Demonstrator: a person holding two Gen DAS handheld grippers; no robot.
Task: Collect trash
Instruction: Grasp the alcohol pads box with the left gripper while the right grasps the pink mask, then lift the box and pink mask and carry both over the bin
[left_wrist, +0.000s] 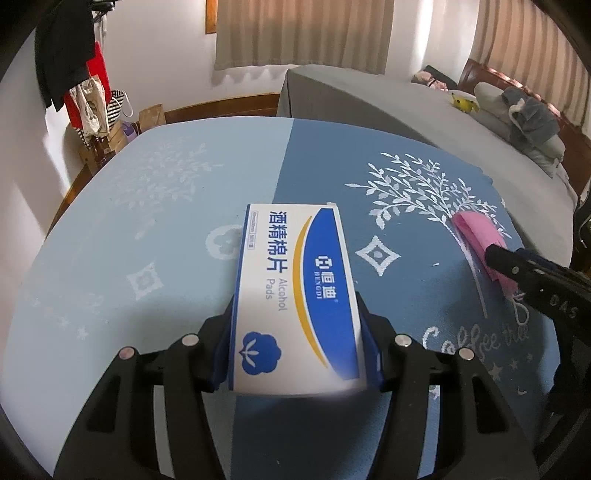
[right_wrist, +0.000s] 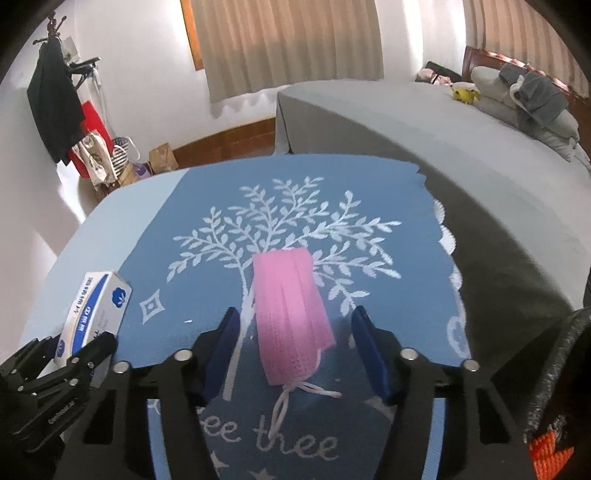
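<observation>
A white and blue alcohol pads box (left_wrist: 293, 295) sits between the blue pads of my left gripper (left_wrist: 295, 332), which is shut on its sides over the blue tablecloth (left_wrist: 147, 229). The box also shows in the right wrist view (right_wrist: 94, 314), at the left. A folded pink face mask (right_wrist: 290, 317) with white ear loops lies on the tree print. My right gripper (right_wrist: 295, 343) is open, one finger on each side of the mask without touching it. In the left wrist view the mask (left_wrist: 476, 243) lies at the right, with the right gripper over it.
A grey bed (right_wrist: 424, 122) with pillows and a yellow plush toy stands behind and to the right of the table. A coat rack with clothes and bags (right_wrist: 88, 147) stands at the far left wall. The table's scalloped right edge (right_wrist: 448, 240) is near the mask.
</observation>
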